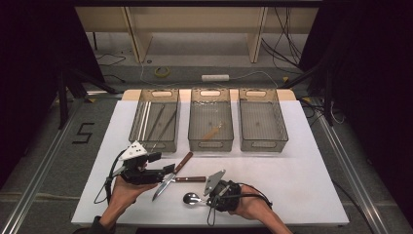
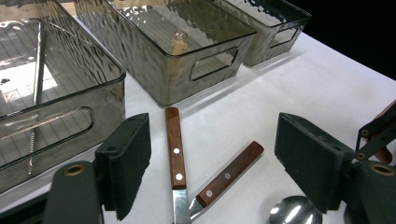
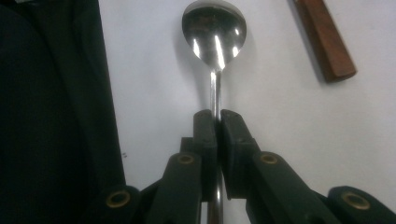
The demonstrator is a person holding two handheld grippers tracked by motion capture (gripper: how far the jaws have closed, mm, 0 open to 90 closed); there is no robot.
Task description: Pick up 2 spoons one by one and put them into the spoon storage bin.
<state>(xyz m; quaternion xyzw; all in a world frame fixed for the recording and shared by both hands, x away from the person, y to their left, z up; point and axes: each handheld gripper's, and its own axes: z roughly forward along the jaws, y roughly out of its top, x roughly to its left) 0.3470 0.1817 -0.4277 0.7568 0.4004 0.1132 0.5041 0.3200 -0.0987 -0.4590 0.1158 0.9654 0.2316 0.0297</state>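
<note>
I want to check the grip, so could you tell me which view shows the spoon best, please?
The right gripper view: the spoon lies straight ahead, bowl sharp, its handle pinched in the right claw. The high view shows it small on the table beside that claw. The left gripper view catches part of the bowl at the bottom edge.

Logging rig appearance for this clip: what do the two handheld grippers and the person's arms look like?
Both are black handheld units. The left gripper and right gripper each carry a pale grey three-cornered plate on top and trail a thin black cable. The jaws are dark slabs on arms with brass-coloured pivot rings. A dark sleeve edge shows at the left forearm; the right forearm looks bare.
</note>
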